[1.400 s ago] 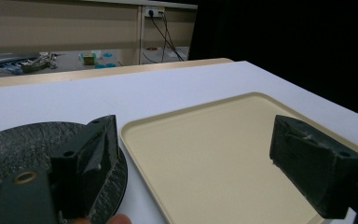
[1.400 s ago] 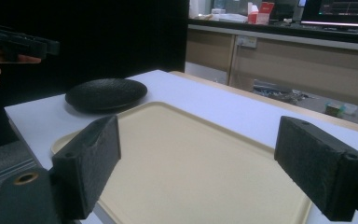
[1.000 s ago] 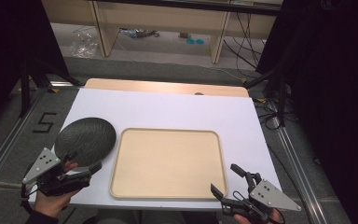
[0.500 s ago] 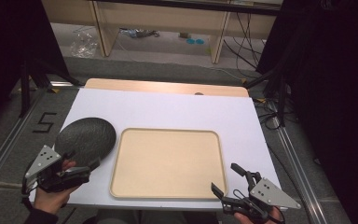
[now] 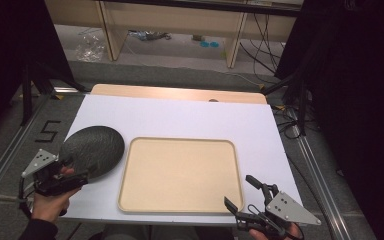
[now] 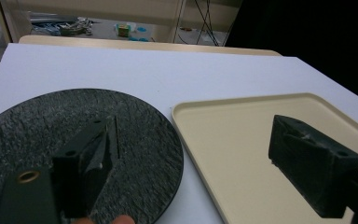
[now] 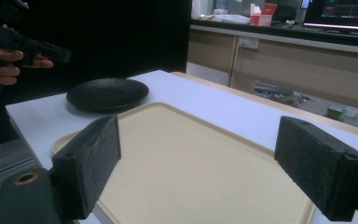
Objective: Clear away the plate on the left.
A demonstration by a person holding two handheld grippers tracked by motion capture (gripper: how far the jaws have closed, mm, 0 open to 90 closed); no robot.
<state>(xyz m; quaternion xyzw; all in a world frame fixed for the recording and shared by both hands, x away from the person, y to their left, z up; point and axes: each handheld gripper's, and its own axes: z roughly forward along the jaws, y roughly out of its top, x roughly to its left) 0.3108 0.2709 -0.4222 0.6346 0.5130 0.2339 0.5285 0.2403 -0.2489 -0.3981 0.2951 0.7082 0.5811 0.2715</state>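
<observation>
Plate (image 5: 92,151) edge lies just beside tray (image 5: 180,175) rim, left gripper (image 5: 72,175) above.

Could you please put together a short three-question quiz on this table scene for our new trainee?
1. True or false: the black plate lies inside the beige tray.
2. Which gripper is nearest the plate? A) left gripper B) right gripper
3. Fill in: the right gripper's fingers are ____.

Key: 1 false, it lies beside the tray on the white board; 2 A; 3 open.
</observation>
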